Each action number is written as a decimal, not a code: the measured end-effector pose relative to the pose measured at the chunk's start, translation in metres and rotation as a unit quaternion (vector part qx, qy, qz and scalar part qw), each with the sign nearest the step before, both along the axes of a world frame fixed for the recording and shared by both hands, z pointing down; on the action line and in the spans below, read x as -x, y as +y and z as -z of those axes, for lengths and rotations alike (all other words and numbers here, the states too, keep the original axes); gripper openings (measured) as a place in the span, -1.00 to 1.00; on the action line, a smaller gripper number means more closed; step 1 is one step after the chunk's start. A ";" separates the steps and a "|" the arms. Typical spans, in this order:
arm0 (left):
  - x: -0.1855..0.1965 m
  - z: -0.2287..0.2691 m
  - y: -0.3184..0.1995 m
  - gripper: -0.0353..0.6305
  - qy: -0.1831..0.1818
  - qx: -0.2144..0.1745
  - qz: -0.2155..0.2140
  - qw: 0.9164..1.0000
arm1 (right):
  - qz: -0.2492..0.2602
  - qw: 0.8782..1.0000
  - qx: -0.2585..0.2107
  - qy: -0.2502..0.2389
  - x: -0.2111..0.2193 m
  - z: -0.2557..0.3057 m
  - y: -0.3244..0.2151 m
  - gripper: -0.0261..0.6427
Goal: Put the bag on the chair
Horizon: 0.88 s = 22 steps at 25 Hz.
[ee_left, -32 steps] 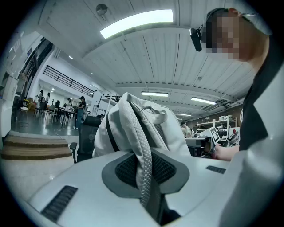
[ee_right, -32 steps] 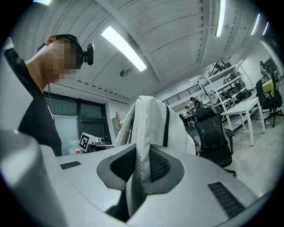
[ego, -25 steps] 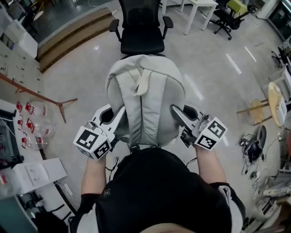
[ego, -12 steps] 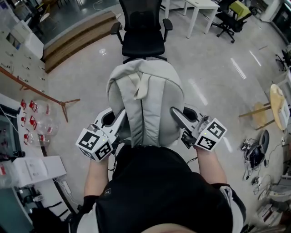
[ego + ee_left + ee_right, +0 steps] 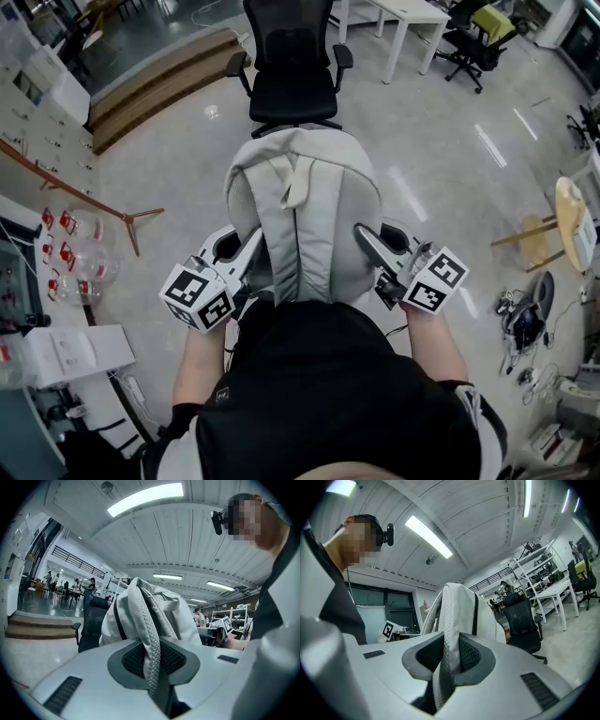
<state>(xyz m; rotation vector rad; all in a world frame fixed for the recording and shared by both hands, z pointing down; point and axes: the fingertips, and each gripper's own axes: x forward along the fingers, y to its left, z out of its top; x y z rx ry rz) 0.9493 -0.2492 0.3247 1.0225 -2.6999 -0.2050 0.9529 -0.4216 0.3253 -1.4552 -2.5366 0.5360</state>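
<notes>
I hold a light grey backpack (image 5: 305,220) up in front of the person's chest, its back panel and straps facing the head camera. My left gripper (image 5: 248,258) is shut on the left shoulder strap (image 5: 149,653), which runs up out of its jaws. On the other side, my right gripper (image 5: 367,246) is shut on the right strap (image 5: 450,644). The black office chair (image 5: 292,89) stands on the floor just beyond the bag, its seat facing me and bare. The bag hangs in the air, apart from the chair.
A white table (image 5: 403,14) and another office chair (image 5: 473,33) stand at the back right. A wooden step (image 5: 159,80) runs along the back left. Shelves with small items (image 5: 66,244) sit on the left. A wooden stool (image 5: 553,220) and cables (image 5: 520,314) are on the right.
The bag and both grippers have moved together a little across the floor near the chair. Both grips on the straps look the same.
</notes>
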 end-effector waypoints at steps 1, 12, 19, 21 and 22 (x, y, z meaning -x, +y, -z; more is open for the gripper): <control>0.004 0.000 0.001 -0.71 -0.001 0.000 0.000 1.000 | 0.000 1.000 0.000 0.000 0.004 0.000 0.001 -0.71; 0.088 -0.018 0.064 -0.71 0.010 -0.011 0.016 1.000 | 0.011 1.000 -0.016 0.017 0.097 -0.013 0.063 -0.71; 0.168 -0.013 0.146 -0.71 -0.001 -0.014 0.036 0.999 | 0.033 0.999 -0.017 0.015 0.181 -0.008 0.145 -0.71; 0.186 -0.009 0.172 -0.71 -0.007 -0.016 0.043 0.999 | 0.042 0.999 -0.018 0.012 0.201 -0.004 0.171 -0.71; 0.195 -0.008 0.187 -0.71 -0.009 -0.019 0.048 0.999 | 0.047 0.999 -0.020 0.009 0.211 -0.002 0.186 -0.71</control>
